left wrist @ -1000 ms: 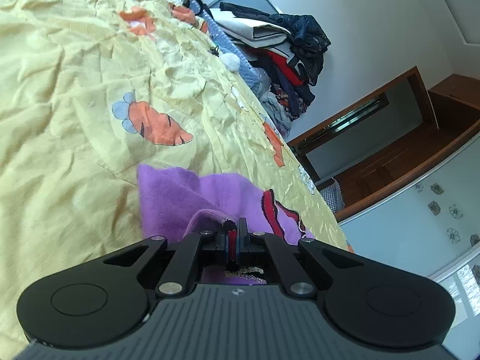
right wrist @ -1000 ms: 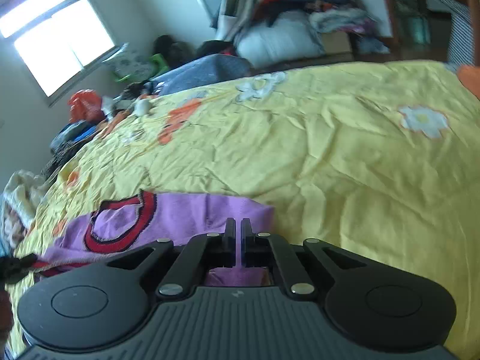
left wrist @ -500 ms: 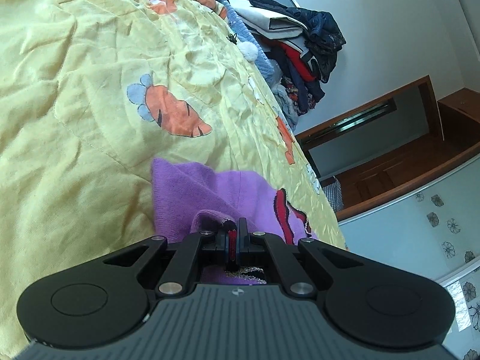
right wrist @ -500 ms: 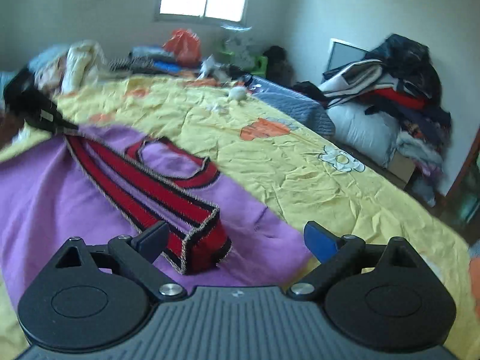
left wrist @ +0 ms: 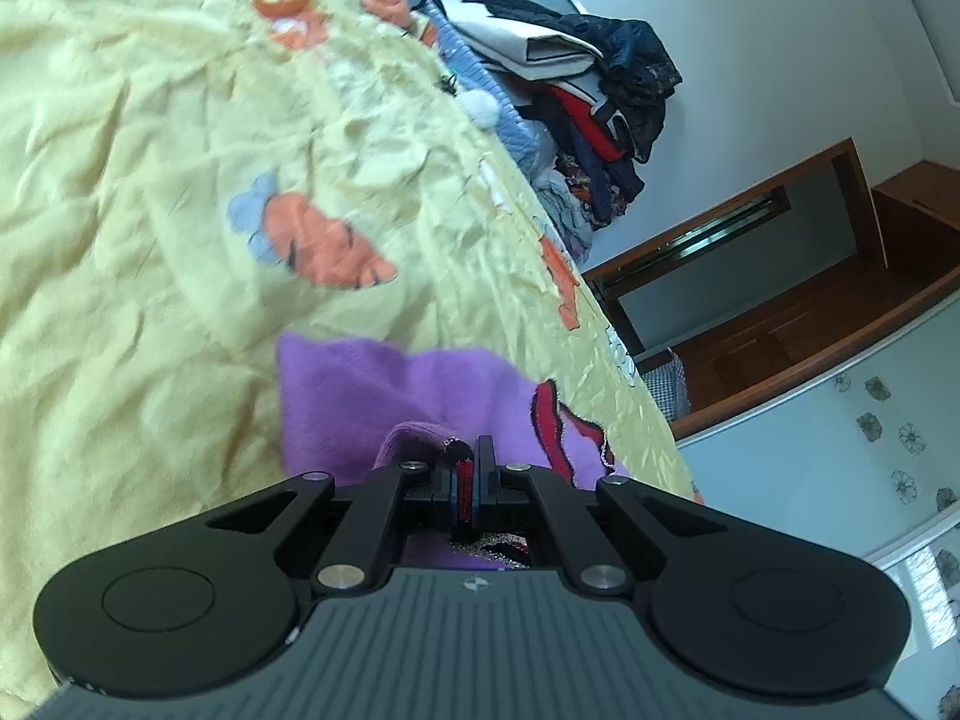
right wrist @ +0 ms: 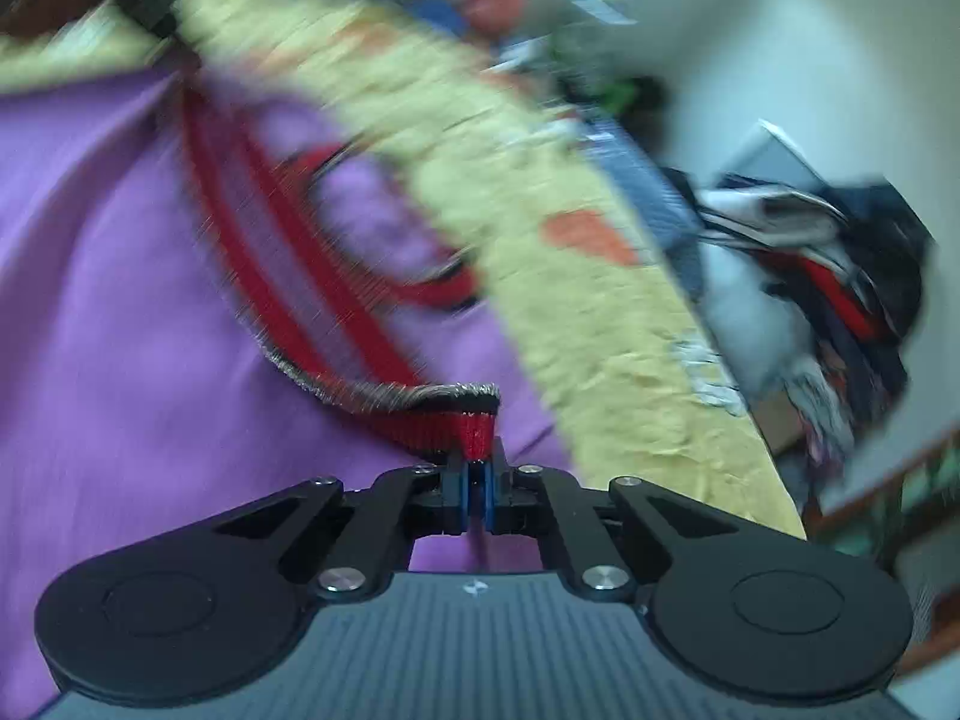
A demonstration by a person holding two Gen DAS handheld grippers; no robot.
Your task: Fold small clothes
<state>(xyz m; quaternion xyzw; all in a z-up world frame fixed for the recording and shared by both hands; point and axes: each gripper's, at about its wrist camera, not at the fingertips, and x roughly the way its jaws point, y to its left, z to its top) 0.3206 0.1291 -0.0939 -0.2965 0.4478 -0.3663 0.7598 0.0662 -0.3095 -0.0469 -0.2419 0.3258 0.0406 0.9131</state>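
Lying spread on a yellow bedspread (left wrist: pixel 150 240), purple garment (left wrist: pixel 372 396) with red trim, one red-and-black band (right wrist: pixel 336 324) edged in glittery thread running across it in the right wrist view. Pinched at both ends of that trim. Left gripper (left wrist: pixel 471 483) clamped tight on a bunched fold of the red edging, purple cloth humped up just in front of the fingertips, more of the sparkly hem showing beneath the jaws. Right gripper (right wrist: pixel 477 480) likewise closed down to a sliver, blue pads (right wrist: pixel 461 495) squeezing the corner of the red band, which rises out of the jaws and bends away to the left. Right wrist view heavily smeared by motion blur, so finer detail of the cloth not readable.

Printed on the bedspread, orange carrot shapes (left wrist: pixel 324 246) with pale blue tops, well clear of the garment. Beyond the far edge of the bed, a heap of clothes (left wrist: pixel 600 96) piled against the wall, dark, red and white pieces mixed, seen again blurred in the right wrist view. Further right in the left wrist view, a brown wooden door frame (left wrist: pixel 780 192), and a pale panel with small flower prints (left wrist: pixel 888 420).
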